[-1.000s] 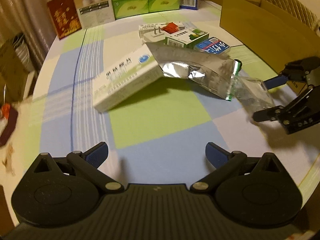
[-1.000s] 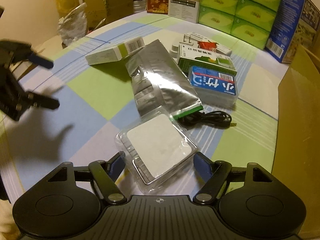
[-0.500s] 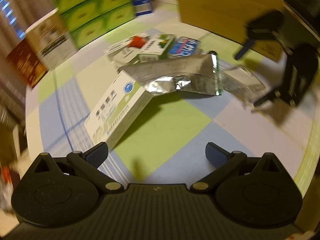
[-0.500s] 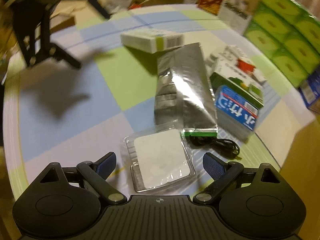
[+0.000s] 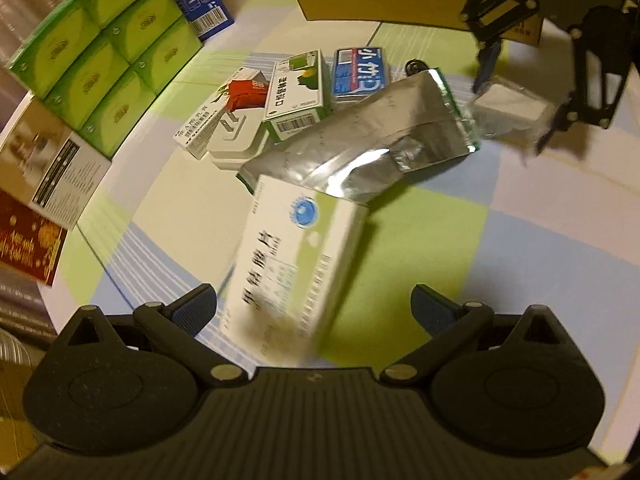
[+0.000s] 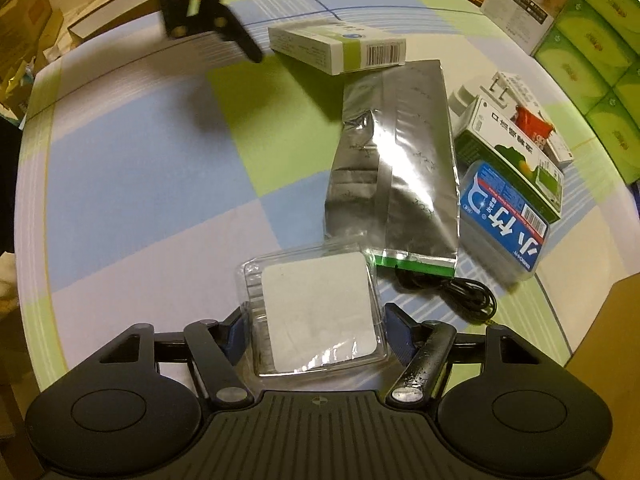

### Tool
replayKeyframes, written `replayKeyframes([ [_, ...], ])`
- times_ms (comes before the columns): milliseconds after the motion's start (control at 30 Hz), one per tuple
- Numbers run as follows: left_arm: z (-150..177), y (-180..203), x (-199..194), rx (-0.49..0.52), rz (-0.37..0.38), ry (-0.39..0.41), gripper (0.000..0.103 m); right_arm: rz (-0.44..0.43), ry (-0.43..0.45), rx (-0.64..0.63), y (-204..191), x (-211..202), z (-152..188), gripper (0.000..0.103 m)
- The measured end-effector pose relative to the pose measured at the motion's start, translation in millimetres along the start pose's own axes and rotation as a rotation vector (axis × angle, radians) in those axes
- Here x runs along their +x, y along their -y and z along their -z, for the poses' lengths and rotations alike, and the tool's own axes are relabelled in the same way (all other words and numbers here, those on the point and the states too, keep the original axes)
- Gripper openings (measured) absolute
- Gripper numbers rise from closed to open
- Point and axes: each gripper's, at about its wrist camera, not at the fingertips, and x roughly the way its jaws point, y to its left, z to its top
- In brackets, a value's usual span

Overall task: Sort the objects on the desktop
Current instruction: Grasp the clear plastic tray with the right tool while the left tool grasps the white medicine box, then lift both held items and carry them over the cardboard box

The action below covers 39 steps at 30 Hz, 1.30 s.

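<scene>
A white-and-green medicine box (image 5: 296,256) lies flat between the wide jaws of my open left gripper (image 5: 314,308); the left fingertip (image 5: 196,308) is close to it and the right one stands apart. A silver foil pouch (image 5: 360,148) leans on the box's far end. My right gripper (image 6: 316,330) points down at a clear plastic pack (image 6: 316,312) holding a white square. Its jaws are closing, and both pads meet the pack's side edges. The pack still rests on the checked tablecloth (image 6: 140,184).
Beside the pouch lie a blue box (image 6: 504,216), a green-and-white box (image 6: 516,148), a white plug (image 5: 236,136) and a black cable (image 6: 452,288). Stacked green tissue boxes (image 5: 104,52) line the back. A cardboard box (image 6: 608,320) stands at the right.
My left gripper swung across the table and rolled, so the medicine box now sits between its jaws. The right gripper's jaws widened, then narrowed onto the clear pack.
</scene>
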Motion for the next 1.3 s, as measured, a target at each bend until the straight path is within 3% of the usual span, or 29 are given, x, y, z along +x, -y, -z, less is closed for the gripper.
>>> replayKeyframes([
  [167,-7,-20,19,0.015,0.046,0.011,0.101,0.011,0.010,0.035,2,-1,5,0.065],
  [367,-7,-32,37,0.008,0.144,0.020,0.086,0.015,0.010,0.041,1,-3,-2,0.065],
  [500,-5,-33,40,0.011,0.151,0.019,0.078,0.020,0.015,0.055,0,1,-11,0.065],
  [667,1,-26,37,-0.015,0.146,0.011,0.077,0.029,0.022,0.091,-2,-1,-12,0.065],
  [767,3,-14,33,-0.082,0.118,-0.015,0.077,0.030,0.027,0.143,-5,-5,-8,0.065],
  [1067,6,48,0,-0.342,0.143,-0.021,0.072,0.032,0.025,0.329,-22,-24,15,0.065],
  [1133,5,66,-6,-0.405,0.158,-0.026,0.067,0.032,0.032,0.386,-25,-29,24,0.065],
  [1300,-2,107,-18,-0.501,0.127,0.022,0.065,0.031,0.079,0.519,-32,-44,48,0.065],
])
